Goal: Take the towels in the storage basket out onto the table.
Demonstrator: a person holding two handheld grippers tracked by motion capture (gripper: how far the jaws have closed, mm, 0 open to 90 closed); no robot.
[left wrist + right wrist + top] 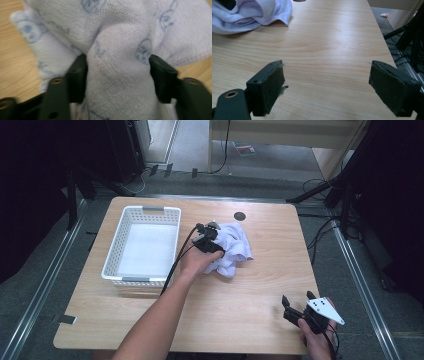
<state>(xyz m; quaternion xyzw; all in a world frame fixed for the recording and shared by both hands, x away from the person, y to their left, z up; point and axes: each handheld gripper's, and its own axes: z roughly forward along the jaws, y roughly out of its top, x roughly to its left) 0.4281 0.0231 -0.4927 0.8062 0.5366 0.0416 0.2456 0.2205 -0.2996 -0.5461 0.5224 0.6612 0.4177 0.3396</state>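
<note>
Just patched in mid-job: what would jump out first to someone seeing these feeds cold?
The crumpled white cloth at the table's middle, with a fold of it bunched between the left gripper jaws. Left of it stands an empty white basket. The right gripper waits open over bare wood near the table front right corner.

A recording lab: pale wooden table (260,285) ringed by black tripod stands (345,195), floor cables (320,232) and metal floor rails (45,285).
</note>
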